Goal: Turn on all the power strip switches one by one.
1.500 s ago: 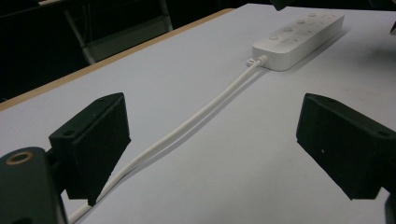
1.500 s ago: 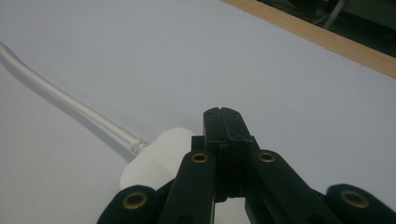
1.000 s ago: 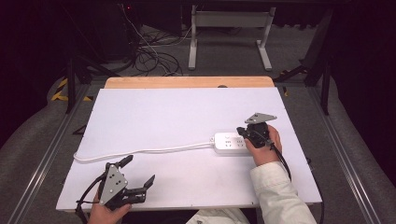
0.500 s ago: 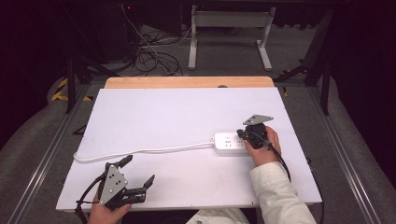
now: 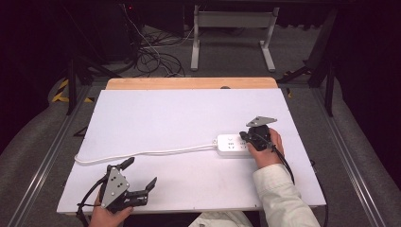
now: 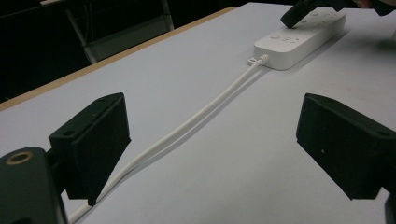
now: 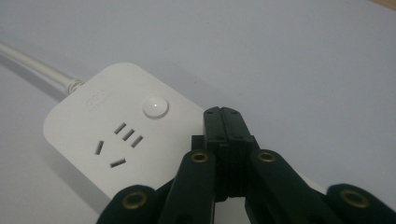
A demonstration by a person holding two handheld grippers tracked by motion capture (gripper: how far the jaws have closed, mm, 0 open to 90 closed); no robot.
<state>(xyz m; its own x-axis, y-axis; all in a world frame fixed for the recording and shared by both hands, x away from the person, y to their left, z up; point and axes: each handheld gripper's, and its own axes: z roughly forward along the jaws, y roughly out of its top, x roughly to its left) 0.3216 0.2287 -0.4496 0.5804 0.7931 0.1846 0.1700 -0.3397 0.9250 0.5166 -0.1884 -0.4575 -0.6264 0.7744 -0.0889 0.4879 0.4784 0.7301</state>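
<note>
A white power strip [image 5: 230,145] lies on the white tabletop [image 5: 165,113], right of centre. Its white cable [image 5: 156,152] runs left toward the table's edge. My right gripper [image 5: 246,137] is shut, and its tips are over the strip's top. In the right gripper view the closed tips [image 7: 223,114] sit just right of the round button [image 7: 155,106] on the strip [image 7: 107,140]; I cannot tell if they touch it. My left gripper [image 5: 140,172] rests open near the front left edge with nothing between its jaws. The left gripper view looks along the cable [image 6: 187,130] to the strip [image 6: 303,39].
A wooden strip [image 5: 189,83] borders the table's far edge. Beyond it are a metal stand [image 5: 229,33] and tangled cables [image 5: 151,52] on the dark floor. Metal rails [image 5: 42,156] run along both sides of the table.
</note>
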